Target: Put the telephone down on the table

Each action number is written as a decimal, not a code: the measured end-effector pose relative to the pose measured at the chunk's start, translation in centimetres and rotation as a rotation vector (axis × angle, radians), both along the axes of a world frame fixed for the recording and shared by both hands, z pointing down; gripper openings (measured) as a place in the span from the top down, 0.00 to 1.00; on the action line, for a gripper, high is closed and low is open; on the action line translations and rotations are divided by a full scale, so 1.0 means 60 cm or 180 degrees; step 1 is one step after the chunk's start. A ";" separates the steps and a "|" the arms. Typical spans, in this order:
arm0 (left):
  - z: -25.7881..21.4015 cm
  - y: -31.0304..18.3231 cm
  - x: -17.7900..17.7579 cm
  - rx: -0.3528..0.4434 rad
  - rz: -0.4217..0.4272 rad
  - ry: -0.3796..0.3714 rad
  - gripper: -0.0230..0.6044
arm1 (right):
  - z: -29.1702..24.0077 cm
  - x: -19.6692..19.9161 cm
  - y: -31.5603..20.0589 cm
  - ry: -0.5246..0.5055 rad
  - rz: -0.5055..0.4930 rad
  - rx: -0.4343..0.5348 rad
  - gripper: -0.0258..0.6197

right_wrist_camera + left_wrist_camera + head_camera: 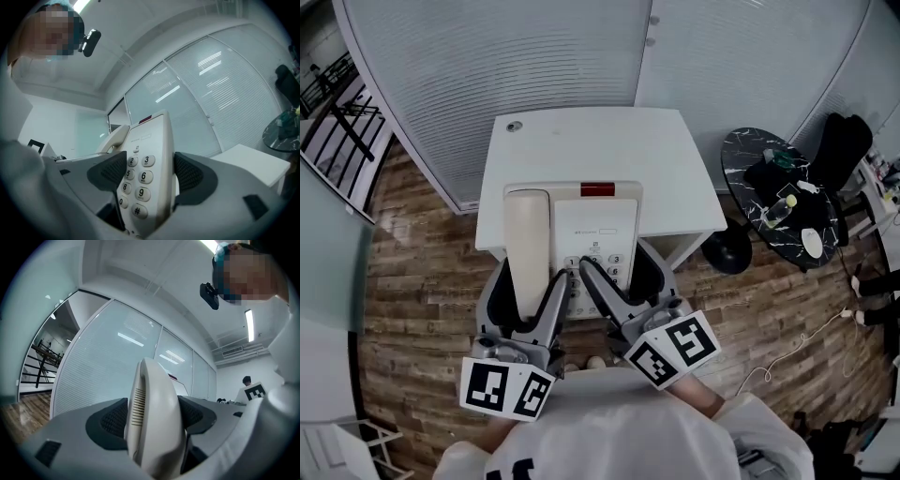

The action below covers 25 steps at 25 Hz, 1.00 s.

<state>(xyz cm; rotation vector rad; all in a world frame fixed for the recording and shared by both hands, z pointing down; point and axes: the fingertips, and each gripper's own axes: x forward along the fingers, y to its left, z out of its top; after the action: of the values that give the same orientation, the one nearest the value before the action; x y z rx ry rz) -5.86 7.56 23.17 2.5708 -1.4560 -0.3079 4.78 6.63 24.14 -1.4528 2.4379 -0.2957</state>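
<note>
A cream-white telephone point(595, 225) with a red strip at its far end is held over the front half of the small white table point(591, 141). Its near end reaches past the table's front edge. My left gripper point(525, 292) is shut on the phone's left side, where the handset point(528, 239) lies in its cradle. In the left gripper view the handset point(152, 380) fills the gap between the black pads point(111, 420). My right gripper point(617, 274) is shut on the keypad side. In the right gripper view the number keys point(140, 177) sit between the jaws. Whether the phone touches the table cannot be told.
A frosted glass partition point(534, 66) stands right behind the table. At the right is a round black marble table point(778, 202) with small items and a dark bag. The floor point(422, 253) is wood, with a white cable point(797, 342) at the right. A stair railing point(337, 103) is far left.
</note>
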 end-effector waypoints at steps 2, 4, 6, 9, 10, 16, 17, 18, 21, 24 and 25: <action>0.005 -0.004 0.002 -0.0015 -0.0026 -0.0004 0.44 | 0.005 0.002 -0.005 -0.0003 -0.0022 -0.0017 0.45; 0.010 -0.006 0.008 -0.0030 -0.0052 0.0000 0.44 | 0.009 0.008 -0.009 0.0001 -0.0048 -0.0033 0.45; 0.013 -0.009 0.016 -0.0045 -0.0072 0.0000 0.44 | 0.013 0.015 -0.012 0.0000 -0.0073 -0.0048 0.45; 0.017 -0.015 0.022 -0.0073 -0.0081 -0.0015 0.44 | 0.018 0.022 -0.019 -0.0019 -0.0085 -0.0075 0.45; 0.018 -0.018 0.023 -0.0073 -0.0082 -0.0016 0.44 | 0.019 0.023 -0.023 -0.0022 -0.0088 -0.0077 0.45; 0.019 -0.050 0.022 -0.0056 -0.0071 -0.0013 0.44 | 0.019 0.022 -0.054 -0.0018 -0.0077 -0.0051 0.45; 0.022 -0.056 0.023 -0.0059 -0.0063 -0.0009 0.44 | 0.022 0.022 -0.060 -0.0015 -0.0068 -0.0054 0.45; 0.024 -0.064 0.024 -0.0062 -0.0049 -0.0003 0.44 | 0.024 0.023 -0.067 -0.0011 -0.0057 -0.0058 0.45; 0.026 -0.098 0.028 -0.0059 0.0006 0.0022 0.44 | 0.026 0.028 -0.100 0.0004 -0.0016 -0.0056 0.45; 0.030 -0.141 0.027 -0.0058 0.0038 0.0035 0.44 | 0.028 0.027 -0.140 0.0014 0.0016 -0.0054 0.45; 0.032 -0.155 0.026 -0.0064 0.0051 0.0037 0.44 | 0.030 0.027 -0.154 0.0015 0.0028 -0.0059 0.45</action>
<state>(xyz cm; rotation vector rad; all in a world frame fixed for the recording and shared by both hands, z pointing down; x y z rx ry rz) -4.28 -1.75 25.07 2.5593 -1.4268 -0.3039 6.38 -2.60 25.93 -1.4730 2.4383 -0.3141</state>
